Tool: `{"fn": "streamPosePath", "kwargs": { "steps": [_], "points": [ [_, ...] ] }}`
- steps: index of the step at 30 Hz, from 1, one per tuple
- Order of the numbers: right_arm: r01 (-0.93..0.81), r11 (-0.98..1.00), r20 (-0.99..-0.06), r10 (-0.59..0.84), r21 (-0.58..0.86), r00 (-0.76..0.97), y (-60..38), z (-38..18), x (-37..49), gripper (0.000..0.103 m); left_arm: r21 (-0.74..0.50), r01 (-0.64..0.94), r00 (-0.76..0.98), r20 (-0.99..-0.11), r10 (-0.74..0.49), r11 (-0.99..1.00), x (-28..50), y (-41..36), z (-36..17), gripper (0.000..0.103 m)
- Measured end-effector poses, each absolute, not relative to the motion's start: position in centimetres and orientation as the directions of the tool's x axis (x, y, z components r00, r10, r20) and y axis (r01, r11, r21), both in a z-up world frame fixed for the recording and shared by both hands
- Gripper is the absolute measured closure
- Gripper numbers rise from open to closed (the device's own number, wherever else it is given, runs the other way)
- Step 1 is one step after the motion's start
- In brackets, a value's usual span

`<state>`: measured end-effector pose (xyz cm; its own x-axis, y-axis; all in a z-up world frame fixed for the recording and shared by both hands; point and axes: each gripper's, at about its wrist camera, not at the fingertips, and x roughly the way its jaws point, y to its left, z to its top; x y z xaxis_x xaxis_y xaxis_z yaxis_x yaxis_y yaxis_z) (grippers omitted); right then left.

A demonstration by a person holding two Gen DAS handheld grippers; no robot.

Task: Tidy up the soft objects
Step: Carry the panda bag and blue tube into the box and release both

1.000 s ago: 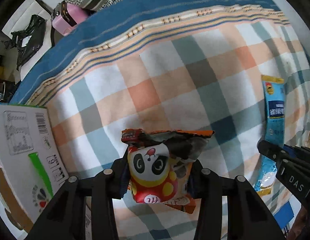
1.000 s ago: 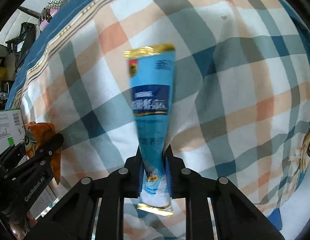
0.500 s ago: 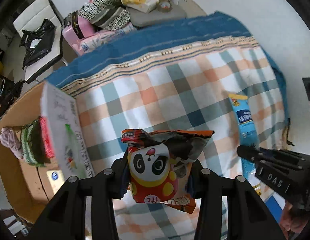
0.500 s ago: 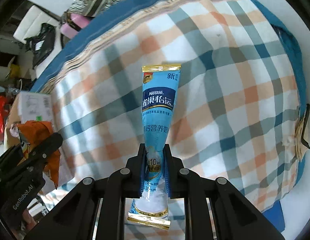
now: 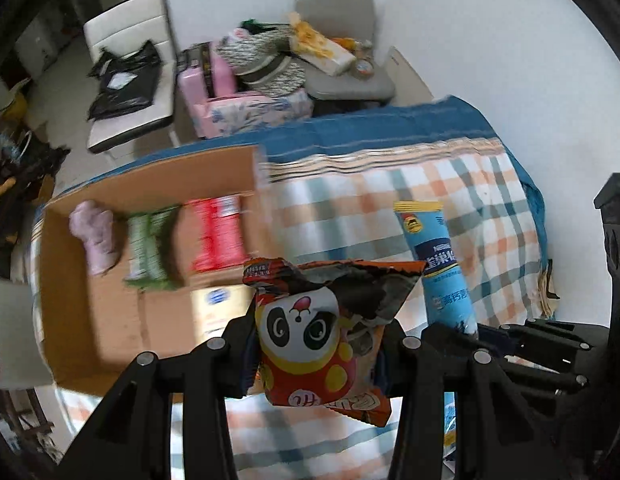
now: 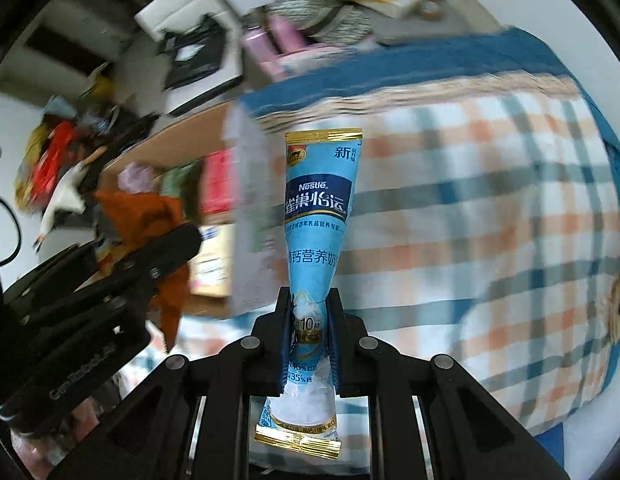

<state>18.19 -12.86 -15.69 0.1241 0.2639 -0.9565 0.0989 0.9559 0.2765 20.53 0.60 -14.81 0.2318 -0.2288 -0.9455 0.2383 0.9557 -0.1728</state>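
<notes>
we see a bed under a plaid blanket (image 5: 462,196) of orange, teal and white squares with a blue striped border, filling the right half of both views. on its left part sits an open cardboard box (image 5: 121,304), its flaps up; inside lie a pink cloth bundle (image 5: 94,236), a green striped pack (image 5: 149,248) and a red pack (image 5: 217,236), side by side and blurred. beyond the bed stand a grey chair (image 5: 342,52) piled with clutter and a white chair (image 5: 129,72) carrying a black bag.

our left claw (image 5: 316,354) is clenched on the panda snack bag (image 5: 310,332), an orange and red crinkled pouch with a cartoon panda face on the front, its sealed top edge spread wide above the fingers. it hangs in the air at the near right corner of the box, clear of the blanket.

our right claw (image 6: 310,340) is pinched tight around the blue milk powder sachet (image 6: 318,216), a long slim packet with gold seals at both ends and nestle lettering. the fingers squeeze its lower third into a narrow waist; the upper part stands up and flares wider. it is held in the air above the blanket, just right of the box.
</notes>
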Motion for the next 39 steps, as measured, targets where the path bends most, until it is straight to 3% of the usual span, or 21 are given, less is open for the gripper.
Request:
{"fn": "streamPosePath", "kwargs": {
  "steps": [9, 19, 30, 39],
  "points": [
    [0.004, 0.947, -0.942, 0.319, 0.321, 0.106, 0.6, -15.3, 20.2, 0.086, -0.150, 0.055, 0.241, -0.957, -0.159, 0.987, 21.2, 14.8, -16.1, 0.062],
    [0.212, 0.927, -0.951, 0.292, 0.308, 0.101, 7.0, -21.4, 23.0, 0.086, -0.211, -0.133, 0.088, -0.976, -0.200, 0.968, 24.4, 23.3, -24.3, 0.062],
    [0.310, 0.923, -0.973, 0.224, 0.228, 0.047, 10.2, -28.9, 24.6, 0.086, -0.154, -0.122, -0.062, -0.985, -0.162, 0.981, 27.2, 23.5, -31.7, 0.062],
    [0.292, 0.937, -0.980, 0.198, 0.190, 0.003, 11.3, -31.5, 25.1, 0.085, -0.134, -0.127, -0.117, -0.982, -0.149, 0.983, 27.3, 22.8, -33.5, 0.060]
  ]
}}
